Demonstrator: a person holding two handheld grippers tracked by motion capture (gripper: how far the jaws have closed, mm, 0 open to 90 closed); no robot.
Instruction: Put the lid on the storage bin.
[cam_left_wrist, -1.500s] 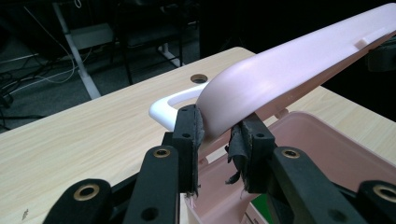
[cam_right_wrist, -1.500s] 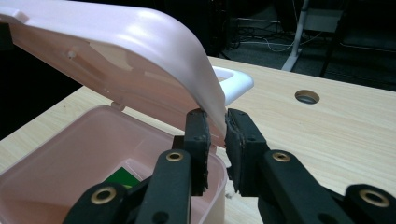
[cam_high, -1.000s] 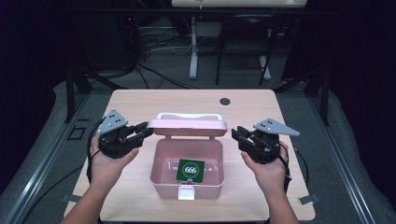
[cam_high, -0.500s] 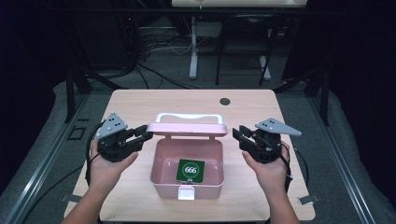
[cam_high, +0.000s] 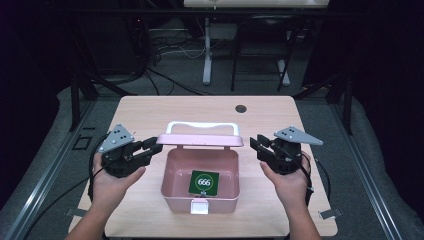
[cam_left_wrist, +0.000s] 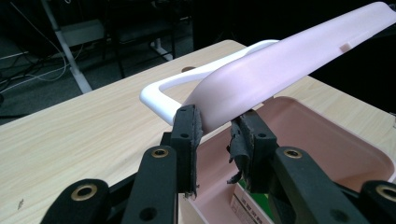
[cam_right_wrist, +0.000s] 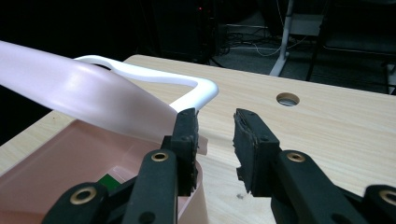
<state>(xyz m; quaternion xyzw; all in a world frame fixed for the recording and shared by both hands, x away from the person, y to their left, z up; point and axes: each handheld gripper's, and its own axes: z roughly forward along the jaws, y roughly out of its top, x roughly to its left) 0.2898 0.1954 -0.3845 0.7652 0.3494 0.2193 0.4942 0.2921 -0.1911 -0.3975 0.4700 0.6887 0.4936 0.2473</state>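
Note:
A pink box (cam_high: 172, 197) stands open at the table's middle, with a green card (cam_high: 204, 182) marked 666 on its floor. Its pink lid (cam_high: 200, 140) is tilted up, the white handle (cam_high: 202, 125) behind it. My left gripper (cam_high: 150, 147) is shut on the lid's left corner; in the left gripper view the lid (cam_left_wrist: 289, 60) runs down between the pads of that gripper (cam_left_wrist: 215, 135). My right gripper (cam_high: 257, 145) is open just off the lid's right corner, and its jaws have just been opening. In the right gripper view, the lid (cam_right_wrist: 84, 93) ends beside the left jaw of that gripper (cam_right_wrist: 215, 135), nothing between.
A white latch (cam_high: 200, 206) sits on the box's front wall. A round cable hole (cam_high: 241, 108) is at the table's far side. Bare wood (cam_high: 150, 107) lies behind the box. Dark floor with cables and table legs surrounds the table.
The lid has swung further up and back, so the white handle now shows behind it. The right gripper's jaws have spread a little.

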